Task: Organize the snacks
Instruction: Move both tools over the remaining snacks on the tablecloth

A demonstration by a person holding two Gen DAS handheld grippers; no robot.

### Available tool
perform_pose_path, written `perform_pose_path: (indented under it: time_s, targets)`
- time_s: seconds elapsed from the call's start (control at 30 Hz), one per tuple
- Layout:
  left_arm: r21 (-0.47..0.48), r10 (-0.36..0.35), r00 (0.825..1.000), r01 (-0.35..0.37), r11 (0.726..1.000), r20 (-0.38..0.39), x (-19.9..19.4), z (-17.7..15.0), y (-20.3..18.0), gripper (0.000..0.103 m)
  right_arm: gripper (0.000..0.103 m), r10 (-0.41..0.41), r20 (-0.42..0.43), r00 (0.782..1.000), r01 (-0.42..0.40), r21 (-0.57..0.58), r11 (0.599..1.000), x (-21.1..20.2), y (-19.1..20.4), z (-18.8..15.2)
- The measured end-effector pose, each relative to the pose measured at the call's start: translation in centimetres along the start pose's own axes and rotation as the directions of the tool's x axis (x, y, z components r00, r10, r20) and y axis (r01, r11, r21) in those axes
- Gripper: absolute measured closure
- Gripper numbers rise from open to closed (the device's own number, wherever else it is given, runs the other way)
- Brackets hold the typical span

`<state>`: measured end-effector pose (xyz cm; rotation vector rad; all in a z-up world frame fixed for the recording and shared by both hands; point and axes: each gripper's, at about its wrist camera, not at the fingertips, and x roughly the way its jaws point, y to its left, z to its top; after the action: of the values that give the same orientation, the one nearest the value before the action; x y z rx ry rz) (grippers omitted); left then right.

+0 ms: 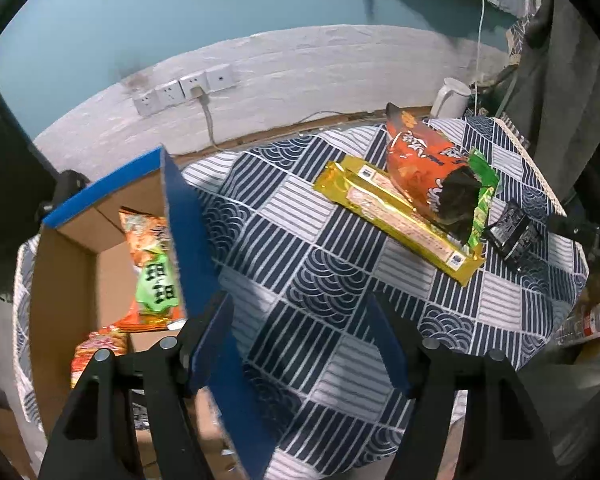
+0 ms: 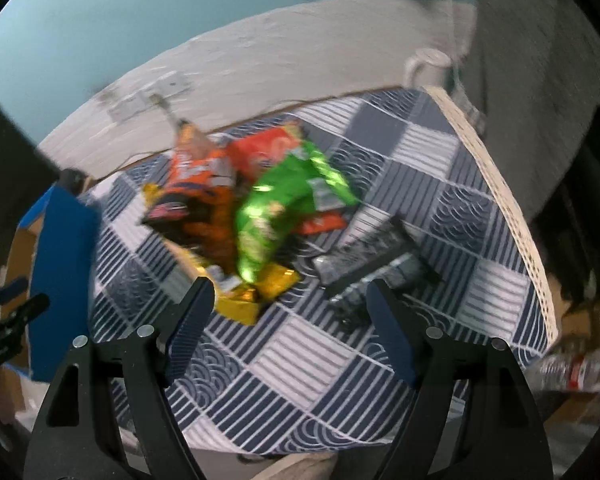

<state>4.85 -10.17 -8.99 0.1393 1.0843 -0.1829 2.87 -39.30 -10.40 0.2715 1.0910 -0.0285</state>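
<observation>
A pile of snack packets lies on the patterned tablecloth [image 1: 300, 248]: an orange bag [image 1: 420, 168] on a long gold packet [image 1: 396, 216], with a green packet [image 1: 482, 200] behind. My left gripper [image 1: 300, 304] is open above the cloth, beside the blue flap [image 1: 188, 232] of a cardboard box [image 1: 72, 264] holding an orange and green bag [image 1: 152, 268]. In the blurred right wrist view, the green packet [image 2: 276, 208], orange bag [image 2: 196, 188] and gold packet [image 2: 252, 292] lie just beyond my open right gripper [image 2: 288, 284], which holds nothing.
Dark grey packets [image 2: 364, 260] lie right of the pile, also seen as a dark packet [image 1: 512, 232]. A white kettle [image 1: 450, 98] stands at the back edge near wall sockets [image 1: 184, 88]. A plastic bottle [image 2: 580, 368] lies beyond the table's right edge.
</observation>
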Motion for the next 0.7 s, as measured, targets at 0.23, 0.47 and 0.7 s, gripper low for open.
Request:
perform_pose_path:
  time_s: [0.23,0.47,0.7]
  targets:
    - [-0.043,-0.027,0.999,0.026,0.999,-0.037,2.7,1.8,-0.7,0.032,0.024,-0.056,-0.045,0.997,0.063,0.155,0.986,2.2,-4.1,0.4]
    - [-0.078,-0.027,0.998,0.022,0.997,-0.061,5.8,3.8,-1.0,0.032,0.023,-0.100,-0.099,0.990,0.124,0.274,0.954,5.1,-6.8,0.7]
    - [-0.118,-0.047,0.996,0.038,0.992,-0.075,8.1,5.0,-0.7,0.032,0.023,-0.082,-0.153,0.985,0.137,0.389,0.911,8.3,-8.3,1.0]
